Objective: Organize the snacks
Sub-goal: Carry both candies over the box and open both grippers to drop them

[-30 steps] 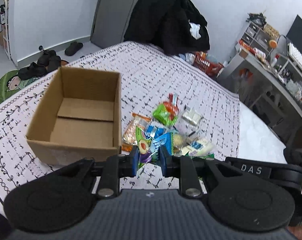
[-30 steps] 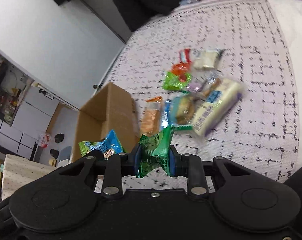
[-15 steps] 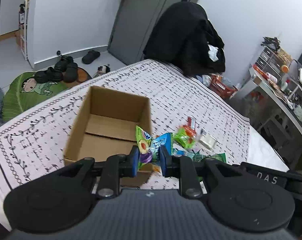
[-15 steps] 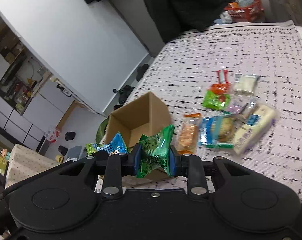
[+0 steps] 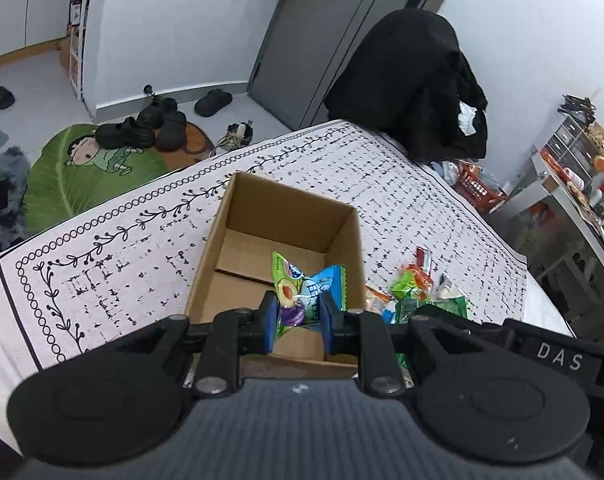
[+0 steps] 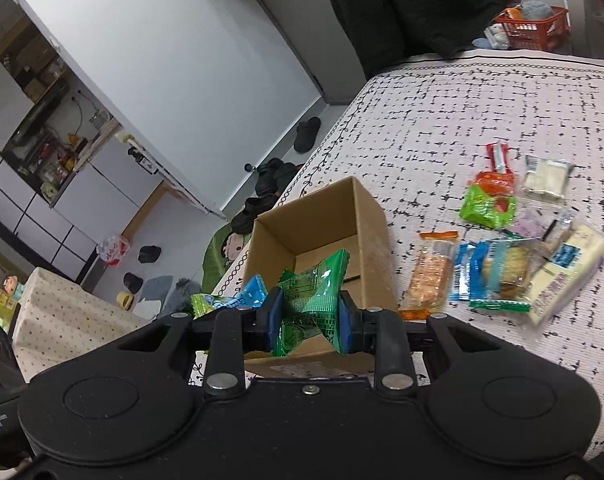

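**Me:** Carrying two packets at once, and both are now at the cardboard box (image 5: 286,240). My left gripper (image 5: 298,322) has its jaws pinched tight on the blue-and-green fruit packet (image 5: 302,296); my right gripper (image 6: 308,322) has its jaws clamped on the dark green packet (image 6: 310,300), which crumples between the pads.

**Helper:** So which step is this?

**Me:** I'd call it the drop-off step. From the left wrist view the fruit packet hangs over the near part of the box's opening, and the box floor below looks bare. From the right wrist view the green packet sits over the near wall of the box, more at the edge than the middle, so I can't say it would fall cleanly inside.

**Helper:** And what's left on the bed?

**Me:** A loose cluster of snacks (image 6: 502,248) lies on the patterned bedspread (image 6: 482,112) just beside the box: an orange cracker pack, a blue-wrapped biscuit, a pale bar, a bright green pouch and a few small ones. By my reckoning the job is at an early stage.

**Helper:** What does the next move need?

**Me:** Nudging both packets a little further over the opening, the right one especially, then parting the jaws. My two grippers are close side by side, with the fruit packet's end showing just left of the right gripper, so I'd let go without bumping them together.
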`<state>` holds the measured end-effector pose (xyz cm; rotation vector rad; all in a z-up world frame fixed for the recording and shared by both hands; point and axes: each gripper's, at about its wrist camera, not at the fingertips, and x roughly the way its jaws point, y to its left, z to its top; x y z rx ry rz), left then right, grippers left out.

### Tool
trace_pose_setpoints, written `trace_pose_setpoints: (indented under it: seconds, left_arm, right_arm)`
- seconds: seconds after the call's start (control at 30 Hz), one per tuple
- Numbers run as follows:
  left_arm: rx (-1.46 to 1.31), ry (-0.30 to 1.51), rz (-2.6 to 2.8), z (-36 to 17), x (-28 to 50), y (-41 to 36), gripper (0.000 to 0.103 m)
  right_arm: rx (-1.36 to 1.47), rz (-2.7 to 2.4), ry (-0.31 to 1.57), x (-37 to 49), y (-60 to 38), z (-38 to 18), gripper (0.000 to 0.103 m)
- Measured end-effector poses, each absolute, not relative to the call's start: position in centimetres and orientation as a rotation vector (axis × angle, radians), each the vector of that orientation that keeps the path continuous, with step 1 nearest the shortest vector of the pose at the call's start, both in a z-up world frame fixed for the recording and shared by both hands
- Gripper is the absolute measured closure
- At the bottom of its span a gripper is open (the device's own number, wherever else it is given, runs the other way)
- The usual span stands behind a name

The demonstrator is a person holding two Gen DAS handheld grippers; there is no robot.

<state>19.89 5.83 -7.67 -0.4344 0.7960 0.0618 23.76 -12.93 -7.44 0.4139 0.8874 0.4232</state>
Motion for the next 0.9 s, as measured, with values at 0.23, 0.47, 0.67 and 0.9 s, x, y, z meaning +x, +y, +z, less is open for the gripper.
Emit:
trace_pose_setpoints:
  seconds: [0.23, 0.47, 0.67, 0.9]
  left_arm:
    - [-0.470, 0.819, 0.057, -9.0, 20.7, 7.1, 0.082]
    - [-0.495, 0.836, 0.074, -9.8, 21.2, 8.6, 0.082]
    - [-0.525, 0.819, 0.081, -9.4, 21.1, 9.7, 0.078]
    - [-0.519, 0.835, 0.113, -8.7, 20.6, 10.3, 0.071]
  right_arm:
    - [0.392, 0.410, 0.899, 24.5, -11.3, -7.9, 0.075]
    - [0.392, 0.406, 0.906, 25.2, -10.2, -8.1, 0.075]
    - [0.387, 0.406, 0.901, 25.9, -9.2, -8.0, 0.074]
    - [0.412, 0.392, 0.911, 25.8, -9.8, -7.8, 0.053]
